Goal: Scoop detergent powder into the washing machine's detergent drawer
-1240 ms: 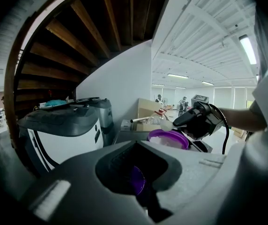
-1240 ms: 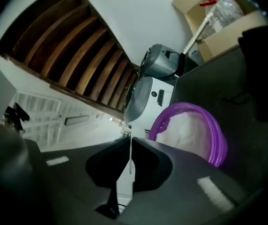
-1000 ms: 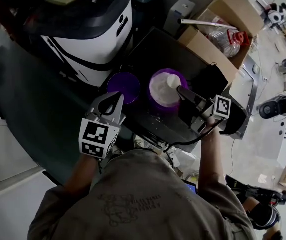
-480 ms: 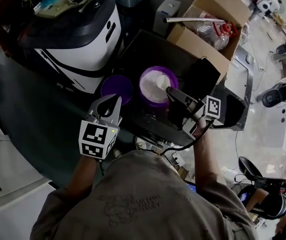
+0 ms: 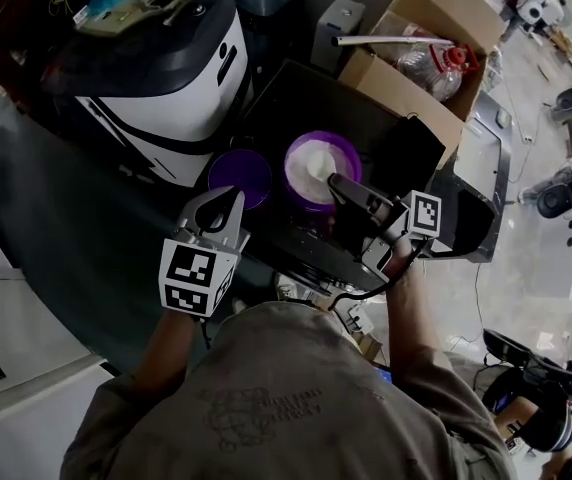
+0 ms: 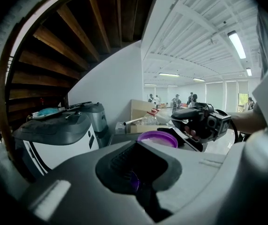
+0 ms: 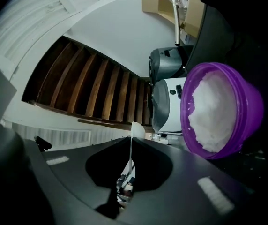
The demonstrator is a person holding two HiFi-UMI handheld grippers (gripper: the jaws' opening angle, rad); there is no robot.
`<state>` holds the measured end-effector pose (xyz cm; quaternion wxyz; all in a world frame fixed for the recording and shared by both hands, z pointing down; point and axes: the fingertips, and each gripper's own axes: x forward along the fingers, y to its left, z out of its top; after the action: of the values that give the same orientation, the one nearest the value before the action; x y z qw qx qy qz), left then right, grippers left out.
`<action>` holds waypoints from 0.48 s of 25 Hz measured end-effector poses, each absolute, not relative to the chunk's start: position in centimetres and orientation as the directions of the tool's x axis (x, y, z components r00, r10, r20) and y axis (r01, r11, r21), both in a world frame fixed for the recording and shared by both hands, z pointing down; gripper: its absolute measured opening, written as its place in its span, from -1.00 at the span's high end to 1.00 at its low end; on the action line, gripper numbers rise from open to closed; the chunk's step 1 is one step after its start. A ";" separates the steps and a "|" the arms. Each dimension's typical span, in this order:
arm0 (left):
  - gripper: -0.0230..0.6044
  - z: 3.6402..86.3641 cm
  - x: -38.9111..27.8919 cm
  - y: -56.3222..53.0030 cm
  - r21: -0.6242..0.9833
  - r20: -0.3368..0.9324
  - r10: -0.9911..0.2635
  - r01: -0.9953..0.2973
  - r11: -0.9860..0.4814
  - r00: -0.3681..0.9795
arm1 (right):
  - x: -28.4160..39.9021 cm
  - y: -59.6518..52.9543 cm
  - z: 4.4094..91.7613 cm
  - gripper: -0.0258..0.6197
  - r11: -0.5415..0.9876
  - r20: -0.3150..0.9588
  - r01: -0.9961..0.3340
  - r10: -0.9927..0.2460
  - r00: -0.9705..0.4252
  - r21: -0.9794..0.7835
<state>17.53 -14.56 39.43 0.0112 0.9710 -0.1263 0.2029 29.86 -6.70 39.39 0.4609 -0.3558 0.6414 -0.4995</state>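
Purple tub (image 5: 301,200) open on black tabletop (image 5: 296,98), filled high with white powder (image 5: 314,166); in the right gripper view, powder banked up one wall almost to the rim. Purple lid (image 5: 241,173) off, lying flat just left of tub, near it but apart.

Right hand-held gripper (image 5: 336,181) at tub's near rim, jaws closed on thin white scoop (image 7: 133,139). Scoop pinched edge-on, rounded end poking past the tips, beside the tub and outside the powder in that view.

Left hand-held gripper (image 5: 228,203) with jaws together, tips over lid's near edge. Sliver of purple visible through the gap behind the tips; can't confirm any grip on the lid.

Washer (image 5: 166,98) behind and left of lid, close against tabletop's left edge, so little room that side. Cardboard box (image 5: 406,88) at tabletop's far right corner, holding a clear bottle (image 5: 428,63) with red cap and a pale tube lying across the top. Tub roughly mid-tabletop; bare black surface behind it up to the far corner, bare strip between tub and box. Lid close to left edge.
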 end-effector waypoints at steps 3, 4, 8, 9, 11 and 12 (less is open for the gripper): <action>0.93 39.3 16.8 -15.1 -0.029 0.400 -0.264 -0.276 -0.961 0.878 | 29.8 -6.7 39.1 0.81 0.234 -0.214 -0.023 -0.923 -0.321 -0.972; 0.93 39.3 16.5 -15.2 -0.027 0.400 -0.271 -0.284 -0.958 0.875 | 29.8 -6.7 39.0 0.81 0.233 -0.214 -0.024 -0.923 -0.320 -0.972; 0.93 39.3 15.4 -15.6 -0.029 0.401 -0.292 -0.306 -0.951 0.868 | 28.9 -6.8 38.5 0.81 0.244 -0.223 -0.021 -0.915 -0.337 -0.969; 0.93 39.3 15.1 -15.7 -0.028 0.401 -0.298 -0.314 -0.949 0.866 | 28.4 -7.0 38.4 0.81 0.251 -0.229 -0.019 -0.909 -0.348 -0.968; 0.93 39.2 14.3 -16.0 -0.027 0.400 -0.312 -0.329 -0.944 0.862 | 27.4 -7.4 38.0 0.81 0.269 -0.243 -0.015 -0.893 -0.378 -0.963; 0.93 39.2 13.9 -16.2 -0.027 0.401 -0.317 -0.335 -0.942 0.860 | 26.8 -7.7 37.9 0.81 0.277 -0.249 -0.015 -0.884 -0.395 -0.961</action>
<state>13.94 -16.21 39.23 0.0218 0.9640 -0.1690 0.2042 26.83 -7.66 37.86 0.4359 -0.3358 0.6698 -0.4986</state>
